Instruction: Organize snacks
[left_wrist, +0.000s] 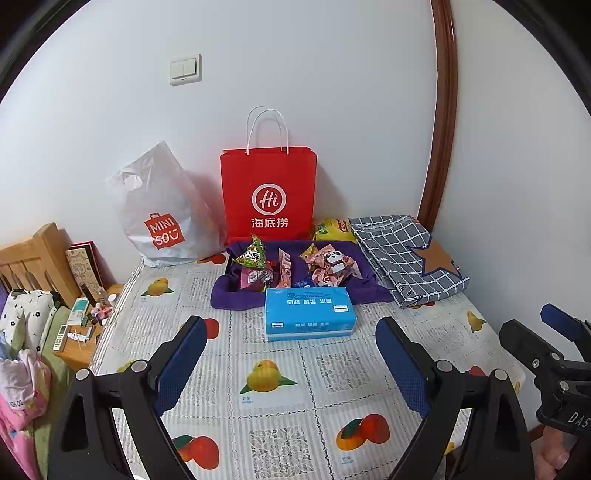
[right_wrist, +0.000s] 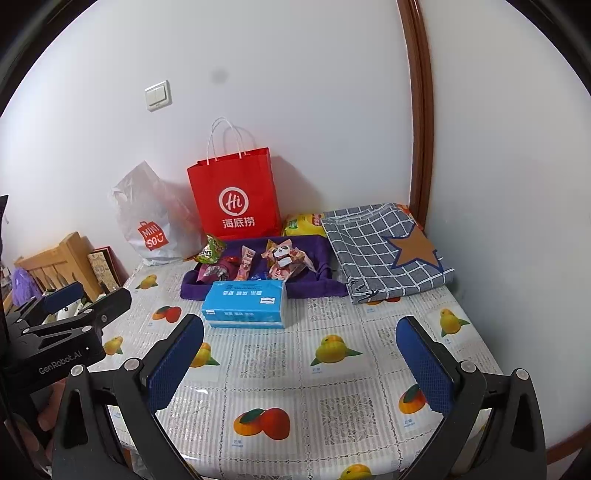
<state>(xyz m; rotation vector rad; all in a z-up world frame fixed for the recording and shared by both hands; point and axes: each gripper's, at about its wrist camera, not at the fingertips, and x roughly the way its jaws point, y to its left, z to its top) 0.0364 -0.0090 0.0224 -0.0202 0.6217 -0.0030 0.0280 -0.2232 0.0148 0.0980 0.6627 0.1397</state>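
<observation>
Hovering wide and empty, the left gripper (left_wrist: 291, 365) and right gripper (right_wrist: 301, 363) face the tissue pack (left_wrist: 309, 313); beyond it, snacks (left_wrist: 328, 265) wait gathered in the purple tray (left_wrist: 236, 300), probably for sorting.

The left gripper (left_wrist: 291, 354) is held tilted downward with its jaws spread wide and nothing between them. The right gripper (right_wrist: 300, 354) is held beside it at a like tilt, jaws likewise wide apart and empty. Neither is touching anything.
</observation>
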